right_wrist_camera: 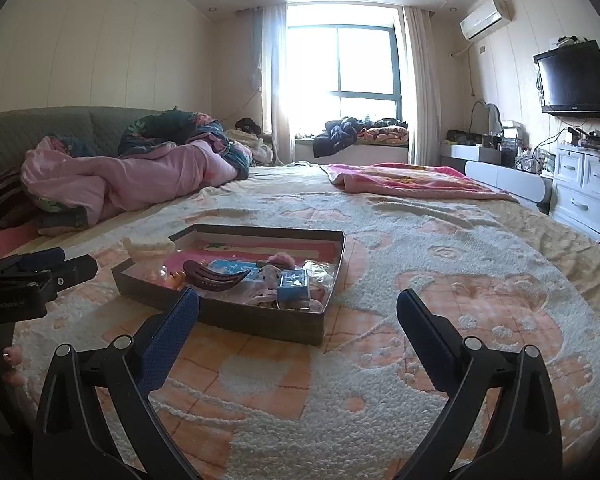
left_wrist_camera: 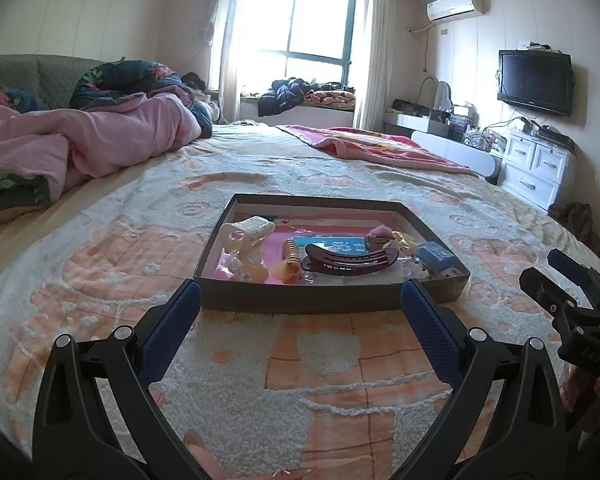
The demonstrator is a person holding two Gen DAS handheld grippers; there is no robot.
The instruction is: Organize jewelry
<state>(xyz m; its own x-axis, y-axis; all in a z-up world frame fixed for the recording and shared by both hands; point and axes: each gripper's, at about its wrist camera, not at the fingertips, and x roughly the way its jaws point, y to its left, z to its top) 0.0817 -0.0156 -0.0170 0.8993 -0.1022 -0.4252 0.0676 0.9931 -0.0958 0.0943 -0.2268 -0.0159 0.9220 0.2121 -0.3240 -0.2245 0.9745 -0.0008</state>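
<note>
A shallow dark cardboard tray [left_wrist_camera: 300,298] [right_wrist_camera: 220,316] lies on the bed and holds hair accessories. Inside are a cream claw clip [left_wrist_camera: 246,236], an orange spiral hair tie [left_wrist_camera: 290,258], a long maroon clip [left_wrist_camera: 349,260] [right_wrist_camera: 216,276], a pink fluffy piece [left_wrist_camera: 379,234] [right_wrist_camera: 280,259] and a small blue box [left_wrist_camera: 435,256] [right_wrist_camera: 294,284]. My left gripper [left_wrist_camera: 300,296] stands open just short of the tray's near wall, nothing between its fingers. My right gripper [right_wrist_camera: 298,304] is open too, to the right of the tray's near corner, empty.
The bedspread [right_wrist_camera: 419,320] is cream and orange, tufted. A pink quilt [left_wrist_camera: 80,140] is heaped at the back left and a pink blanket [left_wrist_camera: 379,144] lies at the back right. White drawers [right_wrist_camera: 583,188] and a wall television [right_wrist_camera: 573,78] stand at the right.
</note>
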